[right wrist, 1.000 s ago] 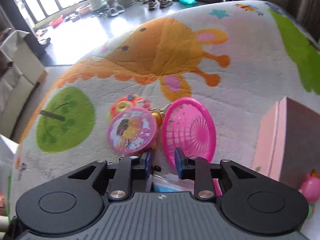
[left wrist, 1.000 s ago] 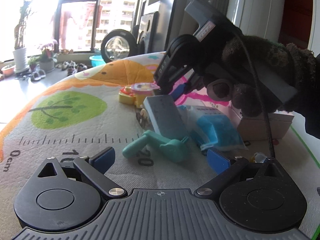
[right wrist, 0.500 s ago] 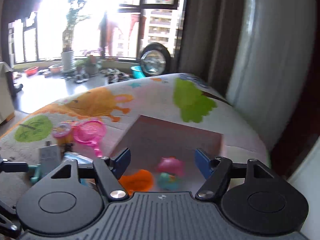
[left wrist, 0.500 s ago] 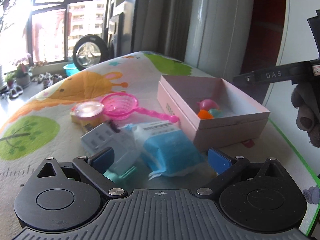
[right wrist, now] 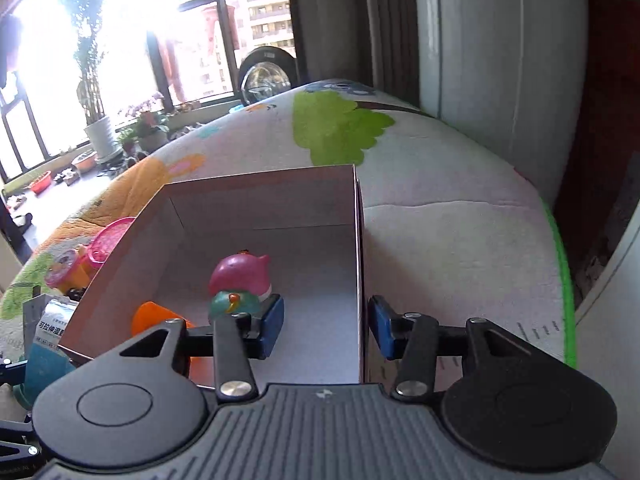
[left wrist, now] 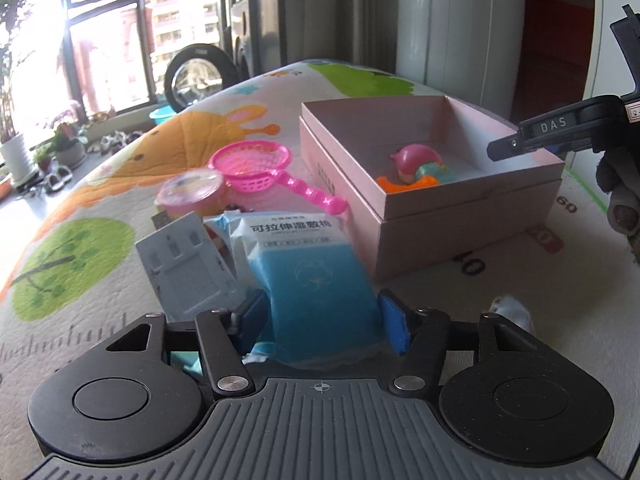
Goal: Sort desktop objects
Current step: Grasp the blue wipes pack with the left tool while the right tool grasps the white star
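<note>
Play mat (left wrist: 100, 216), left gripper (left wrist: 320, 322) closing around blue packet (left wrist: 316, 276)

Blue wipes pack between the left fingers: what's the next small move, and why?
Probably finish closing, then lift. The left gripper is closing, its pads flanking the blue wipes pack, which lies on the mat among unsorted items; the pink box beside it stands open.

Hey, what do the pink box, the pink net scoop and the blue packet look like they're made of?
Pink box: likely matte cardboard, with thin straight walls and crisp folded corners.
Pink net scoop: glossy moulded plastic, with an open mesh and a beaded handle.
Blue packet: soft plastic film, shiny and wrinkled, with a crimped end.
</note>
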Available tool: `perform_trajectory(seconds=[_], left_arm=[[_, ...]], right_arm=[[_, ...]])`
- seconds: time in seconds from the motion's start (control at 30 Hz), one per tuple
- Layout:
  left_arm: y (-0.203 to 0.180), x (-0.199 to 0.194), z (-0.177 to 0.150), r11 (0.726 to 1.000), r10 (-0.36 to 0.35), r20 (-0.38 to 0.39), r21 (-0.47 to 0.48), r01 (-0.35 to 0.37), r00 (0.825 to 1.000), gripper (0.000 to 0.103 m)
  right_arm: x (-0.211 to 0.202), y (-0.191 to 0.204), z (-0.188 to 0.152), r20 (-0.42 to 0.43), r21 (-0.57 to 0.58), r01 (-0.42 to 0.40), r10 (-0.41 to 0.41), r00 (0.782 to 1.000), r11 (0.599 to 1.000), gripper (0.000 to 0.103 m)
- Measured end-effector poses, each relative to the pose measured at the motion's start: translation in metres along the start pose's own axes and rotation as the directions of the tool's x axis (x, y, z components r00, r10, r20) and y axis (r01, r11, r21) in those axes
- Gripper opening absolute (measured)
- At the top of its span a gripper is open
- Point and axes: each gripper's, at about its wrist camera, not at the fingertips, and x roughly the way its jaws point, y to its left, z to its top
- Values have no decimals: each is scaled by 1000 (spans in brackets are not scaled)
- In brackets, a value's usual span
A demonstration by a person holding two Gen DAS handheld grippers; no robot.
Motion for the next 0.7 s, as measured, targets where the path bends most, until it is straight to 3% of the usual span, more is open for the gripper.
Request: perform_trajectory(seconds=[0.1,0.17,0.33,0.37,0.43,0.5,0.6,0.7], left_arm=[[12,-24,-15,999,-46,-20,1,46,999,61],[16,-41,-27,996,-83,-32,16,84,996,61],[10,-68,-47,982,-171,-53,76,174,984,64],[6,-72,-48,981,-168,-50,93,172,985,66],[2,-75,-47,984,-152,-35,94,154,988,88],[1,-73,-40,991,-111,-9,74,111,994,97],[0,-66,-29,997,-58,11,49,57,998,97],[-4,-52,-22,999,-31,-13,32,31,999,95]], right_arm=[[-23,15,-9,71,-79,3,2,997,997,49],[-44,22,-18,89,-115,-43,54,995,992,51],[-75,50,-55,12,-225,-203,211,977,953,62],[-74,58,-64,-16,-254,-224,227,974,941,62],[-72,73,-80,-56,-299,-254,249,967,920,62],[-68,84,-89,-71,-316,-259,250,966,912,62],[-60,92,-98,-96,-305,-262,245,965,916,62],[-55,98,-103,-120,-327,-236,208,971,915,45]])
